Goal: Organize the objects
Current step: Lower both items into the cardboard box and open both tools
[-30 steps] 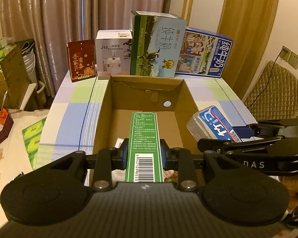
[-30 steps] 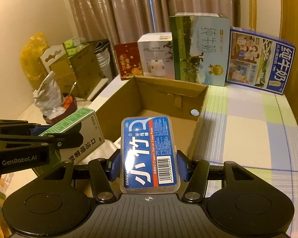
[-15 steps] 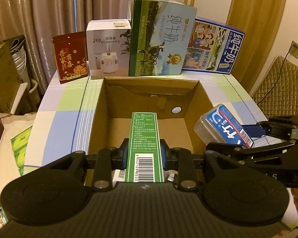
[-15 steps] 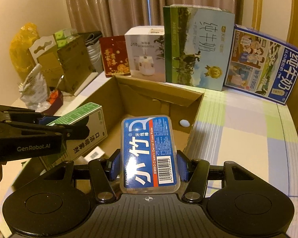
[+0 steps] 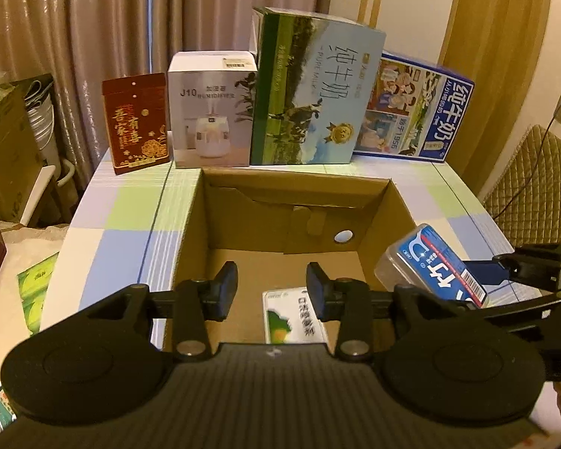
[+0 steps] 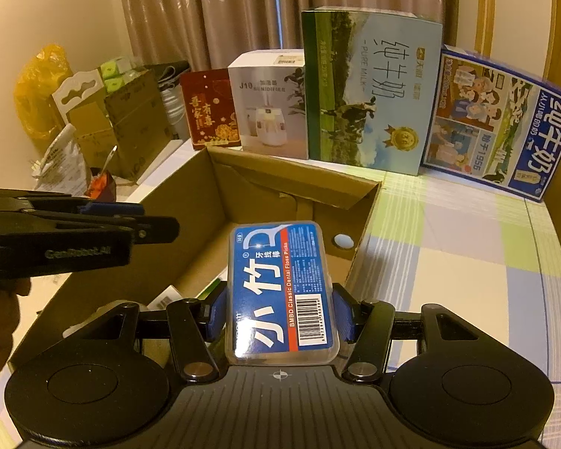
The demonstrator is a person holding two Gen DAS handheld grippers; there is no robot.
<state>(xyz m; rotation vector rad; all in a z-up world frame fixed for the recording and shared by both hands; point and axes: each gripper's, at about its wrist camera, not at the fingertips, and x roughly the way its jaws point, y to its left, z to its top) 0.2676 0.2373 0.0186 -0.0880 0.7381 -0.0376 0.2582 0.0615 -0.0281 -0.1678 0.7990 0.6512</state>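
Cardboard box [image 5: 190,232] sits open on the checked tablecloth [image 5: 123,247], and I am part-way through filling it. My left gripper [image 5: 272,284] hovers over the near end with jaws apart and nothing between them; the green-and-white carton [image 5: 293,321] lies flat on the box floor just below. To its right, my right gripper [image 6: 280,314] is clamped on the blue floss-pick case [image 6: 278,292], held above the box's right wall. Next, I judge, that case must come in over the rim, low, beside the carton, before I let go.
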